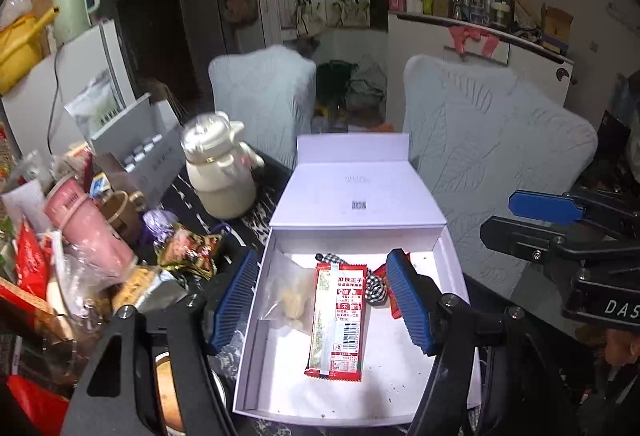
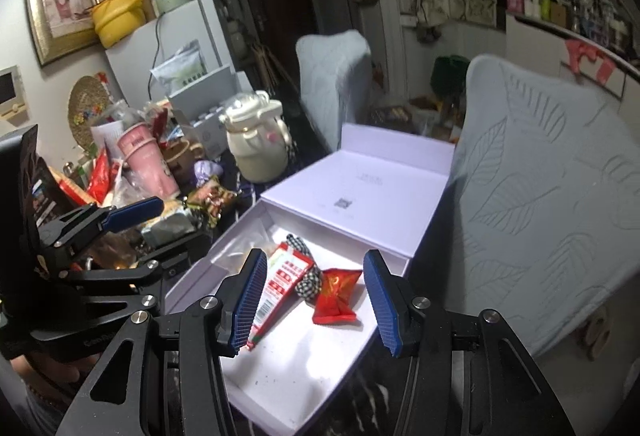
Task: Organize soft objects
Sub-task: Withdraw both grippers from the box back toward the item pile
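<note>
Both grippers are hovering over the open white box (image 1: pixel 256 368) on the tabletop, jaws part-open and gripping nothing. The left gripper (image 1: pixel 324 300) is framing the long red-and-white snack packet (image 1: pixel 338 320), which is lying flat on the box floor. Beside it are lying a clear bag of pale pieces (image 1: pixel 288 296), a black-and-white checked fabric piece (image 1: pixel 374 286) and, seen from the right wrist, a small red packet (image 2: pixel 335 296) between the right gripper's (image 2: pixel 314 302) pads.

Judgement: four soft items are sitting in the box; more soft packets, such as the crinkled snack bags (image 1: pixel 188 250) in the clutter at left, are waiting on the tabletop.

For the next pick: approach one bag from above, keeping clear of the pink tumbler (image 1: pixel 90 232) and cream kettle (image 1: pixel 218 168); close on the bag's middle gently, lift straight, then set it in bare box floor near the front wall.
</note>
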Demonstrator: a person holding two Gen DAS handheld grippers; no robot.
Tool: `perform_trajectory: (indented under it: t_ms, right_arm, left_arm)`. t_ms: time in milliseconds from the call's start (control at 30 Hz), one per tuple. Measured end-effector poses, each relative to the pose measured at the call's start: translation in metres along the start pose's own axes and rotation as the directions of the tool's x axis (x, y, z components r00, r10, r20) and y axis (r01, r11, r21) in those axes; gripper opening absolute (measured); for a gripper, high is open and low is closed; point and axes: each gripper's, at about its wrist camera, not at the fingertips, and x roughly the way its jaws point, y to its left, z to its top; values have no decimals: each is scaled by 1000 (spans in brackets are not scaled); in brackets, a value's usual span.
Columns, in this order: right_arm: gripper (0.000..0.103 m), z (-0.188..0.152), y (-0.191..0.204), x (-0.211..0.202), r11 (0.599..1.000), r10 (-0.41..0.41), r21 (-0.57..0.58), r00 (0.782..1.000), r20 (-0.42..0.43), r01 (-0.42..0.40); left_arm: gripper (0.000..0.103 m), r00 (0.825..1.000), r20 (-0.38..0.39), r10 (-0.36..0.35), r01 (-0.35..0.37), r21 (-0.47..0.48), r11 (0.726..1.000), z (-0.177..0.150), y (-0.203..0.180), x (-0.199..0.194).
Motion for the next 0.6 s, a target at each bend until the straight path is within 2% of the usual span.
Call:
perform_trajectory:
  t_ms: [167,267,367,467,533,600]
  right_arm:
    - [50,2,6,-34,1000,-9,-13,999,49,10]
    - [59,1,11,-52,999,-21,-29,997,75,23]
    - [59,-1,18,-73,998,-38,-50,993,111,43]
    - [68,-6,24,-93,997,-44,-56,990,131,52]
    - [70,-9,29,-107,995,-56,-68,987,151,67]
    - [79,-11,32,-118,993,-69,-80,983,169,83]
  left_arm:
    - [67,999,47,4,-5,10,1000,3,-7,-32]
    - [67,997,78,7,-8,17,1000,4,-12,-51]
    - [67,995,101,0,-2,20,1000,5,-15,-70]
    - [67,992,128,-1,-1,18,1000,6,-17,-89]
    - [67,989,148,6,-9,19,1000,6,-18,-101]
    - [67,987,163,7,-9,16,1000,4,-19,-113]
